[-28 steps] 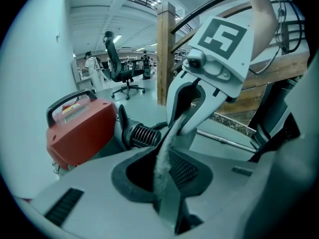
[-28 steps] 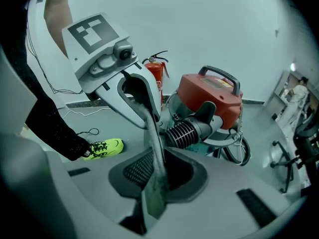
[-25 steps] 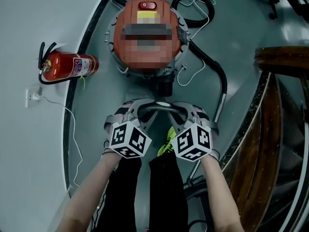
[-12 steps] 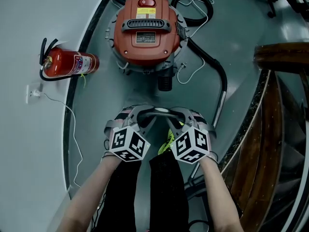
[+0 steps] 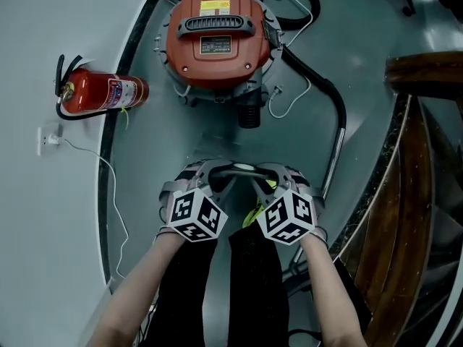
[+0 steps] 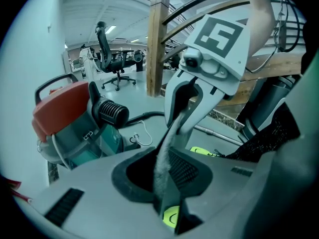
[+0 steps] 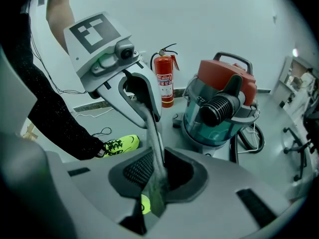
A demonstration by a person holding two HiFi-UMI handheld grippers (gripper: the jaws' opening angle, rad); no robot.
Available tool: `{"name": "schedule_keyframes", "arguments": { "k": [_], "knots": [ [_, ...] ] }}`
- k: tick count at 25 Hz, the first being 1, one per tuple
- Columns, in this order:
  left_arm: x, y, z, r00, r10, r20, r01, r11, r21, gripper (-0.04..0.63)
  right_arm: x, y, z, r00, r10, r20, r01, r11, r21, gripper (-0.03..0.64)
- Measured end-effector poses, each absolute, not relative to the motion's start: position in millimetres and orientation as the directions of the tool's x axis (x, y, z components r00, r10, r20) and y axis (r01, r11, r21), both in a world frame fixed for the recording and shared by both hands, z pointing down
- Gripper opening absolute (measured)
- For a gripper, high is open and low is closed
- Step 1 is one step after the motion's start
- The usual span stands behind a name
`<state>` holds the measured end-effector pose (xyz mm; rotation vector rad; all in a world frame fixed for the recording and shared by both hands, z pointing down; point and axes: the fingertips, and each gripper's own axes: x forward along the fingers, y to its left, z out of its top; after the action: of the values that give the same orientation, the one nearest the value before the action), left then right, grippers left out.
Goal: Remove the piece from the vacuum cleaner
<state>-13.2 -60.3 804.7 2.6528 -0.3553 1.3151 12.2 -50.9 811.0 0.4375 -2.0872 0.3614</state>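
Both the left tongs [image 5: 219, 179] and the right tongs [image 5: 260, 179] are pinching ends of the curved grey piece [image 5: 236, 169] (a thin strip), holding it apart from the red vacuum cleaner [image 5: 217, 38].

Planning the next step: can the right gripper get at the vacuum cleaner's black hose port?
Probably not yet: the way to the black hose port looks free, but the right gripper and left gripper are both shut on the thin grey piece.

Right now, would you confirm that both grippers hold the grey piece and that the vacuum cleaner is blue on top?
Not quite: the vacuum cleaner is red on top, as the head view shows. The left gripper and right gripper do both hold the grey piece.
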Motion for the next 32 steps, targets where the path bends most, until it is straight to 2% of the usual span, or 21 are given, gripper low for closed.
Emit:
{"name": "schedule_keyframes", "arguments": {
  "k": [32],
  "knots": [
    [-14, -68, 894, 0.608, -0.002, 0.794, -0.225, -0.96, 0.169, 0.097, 10, -57, 903, -0.503, -0.126, 0.855, -0.596, 0.767, -0.237, 0.083]
  ]
}}
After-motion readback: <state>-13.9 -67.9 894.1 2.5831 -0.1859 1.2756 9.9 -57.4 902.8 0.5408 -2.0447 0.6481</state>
